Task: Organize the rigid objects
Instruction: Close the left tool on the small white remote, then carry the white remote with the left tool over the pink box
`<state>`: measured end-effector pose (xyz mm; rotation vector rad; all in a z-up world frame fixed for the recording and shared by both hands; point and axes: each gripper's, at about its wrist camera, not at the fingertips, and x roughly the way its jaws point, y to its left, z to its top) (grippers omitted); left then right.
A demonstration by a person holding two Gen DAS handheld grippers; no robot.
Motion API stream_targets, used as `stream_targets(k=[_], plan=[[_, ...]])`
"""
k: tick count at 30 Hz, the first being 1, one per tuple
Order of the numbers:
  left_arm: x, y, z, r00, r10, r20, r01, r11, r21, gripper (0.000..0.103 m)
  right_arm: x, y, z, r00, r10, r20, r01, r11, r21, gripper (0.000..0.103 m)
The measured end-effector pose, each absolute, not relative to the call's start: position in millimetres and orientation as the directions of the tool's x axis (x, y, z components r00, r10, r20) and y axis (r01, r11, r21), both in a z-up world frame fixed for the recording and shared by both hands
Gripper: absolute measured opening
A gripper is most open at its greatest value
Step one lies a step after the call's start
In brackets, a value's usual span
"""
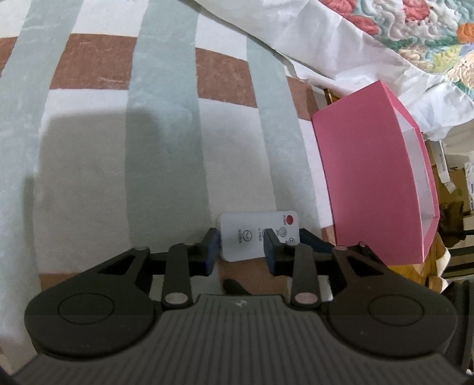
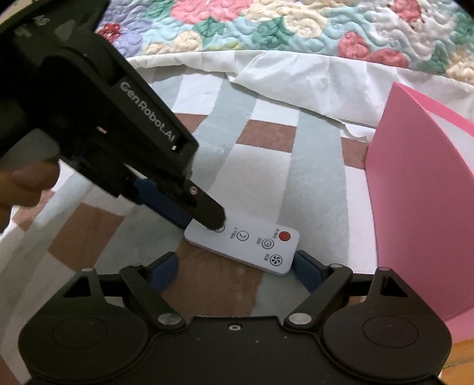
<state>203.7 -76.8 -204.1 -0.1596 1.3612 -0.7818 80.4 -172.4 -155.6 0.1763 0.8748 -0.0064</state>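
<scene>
A striped and checked rug [image 2: 317, 165] in grey-green, white and brown runs up to a bed's white sheet [image 2: 296, 80] and floral quilt [image 2: 266, 26], with a pink box [image 1: 370, 183] on its side nearby. On the rug lies a flat white remote [image 2: 246, 245], long axis across the right wrist view, red power button toward the box. The left gripper [image 1: 241, 245], jaws narrowly apart, has one tip on the remote's far end, whether gripping I cannot tell; the right gripper [image 2: 237, 266] stands wide open beside its near edge.
</scene>
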Motion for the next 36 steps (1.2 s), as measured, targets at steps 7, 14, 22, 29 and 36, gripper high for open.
stream_targets(k=[7,14,22,29,36], plan=[[184,-82,-185,0.049,-0.551,-0.833,0.453,0.756,-0.473,0.031,81,-181,-145,0.647,0.074,-0.759,0.095,0.980,0.177,0.082],[165,-62,-146,0.088,-0.608,-0.789,0.408,0.744,-0.529,0.030,69,-171,-115,0.678,0.041,-0.734,0.053,0.993,0.105,0.082],[135,-52,-108,0.135,-0.651,-0.747,0.450,0.712,-0.539,0.030,53,-174,-75,0.737,0.018,-0.675,0.003,1.000,0.030,0.081],[122,-59,-79,0.168,-0.673,-0.720,0.487,0.692,-0.533,0.031,36,-185,-45,0.779,-0.019,-0.626,0.008,1.000,-0.021,0.069],[112,-91,-38,0.158,-0.696,-0.701,0.576,0.641,-0.507,0.031,19,-211,-15,0.817,-0.077,-0.572,0.060,0.997,-0.049,0.068]])
